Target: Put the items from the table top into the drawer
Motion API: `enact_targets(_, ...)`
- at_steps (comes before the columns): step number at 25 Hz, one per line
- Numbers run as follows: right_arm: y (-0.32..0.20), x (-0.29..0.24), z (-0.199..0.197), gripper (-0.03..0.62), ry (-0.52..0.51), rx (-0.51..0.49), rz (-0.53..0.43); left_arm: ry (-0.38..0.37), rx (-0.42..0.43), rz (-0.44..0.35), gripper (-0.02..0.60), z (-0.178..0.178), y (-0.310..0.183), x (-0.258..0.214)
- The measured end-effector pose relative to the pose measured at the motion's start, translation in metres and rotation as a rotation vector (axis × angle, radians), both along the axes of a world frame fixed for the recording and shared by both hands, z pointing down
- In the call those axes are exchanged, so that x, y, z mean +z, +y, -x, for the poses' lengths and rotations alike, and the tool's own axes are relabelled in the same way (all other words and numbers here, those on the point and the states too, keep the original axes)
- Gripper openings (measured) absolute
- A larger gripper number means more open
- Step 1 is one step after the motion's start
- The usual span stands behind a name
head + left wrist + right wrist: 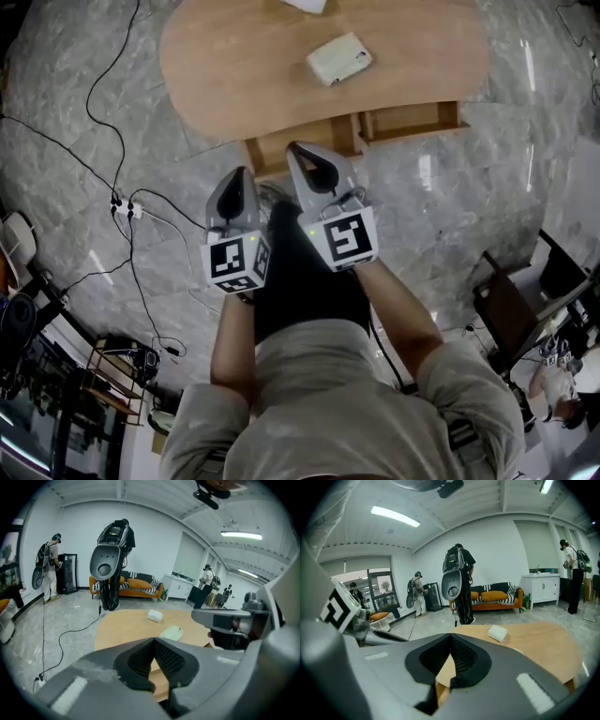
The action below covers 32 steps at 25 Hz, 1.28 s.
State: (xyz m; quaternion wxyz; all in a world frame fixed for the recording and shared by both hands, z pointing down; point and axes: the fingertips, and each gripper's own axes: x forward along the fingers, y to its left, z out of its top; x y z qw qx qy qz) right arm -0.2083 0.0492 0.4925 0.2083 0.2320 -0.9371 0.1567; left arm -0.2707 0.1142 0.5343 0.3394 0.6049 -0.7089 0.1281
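Observation:
A rounded wooden table [234, 66] stands ahead of me. On it lie a pale green flat packet [338, 58] [171, 632] and, farther back, a small white block [306, 5] [154, 616] [497, 633]. Two wooden drawer boxes [410, 120] show under the table's near edge. My left gripper [240, 174] [153, 641] hangs short of that edge, shut and empty. My right gripper [302, 152] [451, 637] is beside it, a little closer to the drawers, also shut with nothing in it. Neither touches the table or the items.
Black cables and a power strip [122, 202] trail over the marble floor at the left. A dark chair [511, 309] is at the right and a low shelf [117, 380] at the lower left. Several people with backpack rigs stand near an orange sofa [136, 585] beyond the table.

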Motion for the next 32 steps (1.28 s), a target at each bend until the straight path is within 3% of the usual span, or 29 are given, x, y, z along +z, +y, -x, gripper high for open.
enact_targets(3, -0.024, 0.022, -0.004, 0.008, 0.012, 0.022, 0.046, 0.002, -0.009, 0.025, 0.018, 0.006, -0.028, 0.023)
enact_targets(12, -0.122, 0.075, -0.001, 0.008, 0.078, 0.062, 0.072, 0.037, 0.078, -0.002, 0.018, -0.009, -0.144, 0.071)
enact_targets(19, -0.221, 0.106, 0.017, 0.008, 0.132, 0.059, 0.029, 0.08, 0.131, -0.014, 0.018, 0.001, -0.228, 0.097)
enact_targets(25, -0.283, 0.129, 0.04, 0.008, 0.142, 0.056, 0.016, 0.198, 0.134, -0.035, 0.018, 0.028, -0.297, 0.113)
enact_targets(32, -0.344, 0.162, 0.041, 0.009, 0.246, 0.056, -0.024, 0.21, 0.17, 0.009, 0.018, 0.034, -0.336, 0.132)
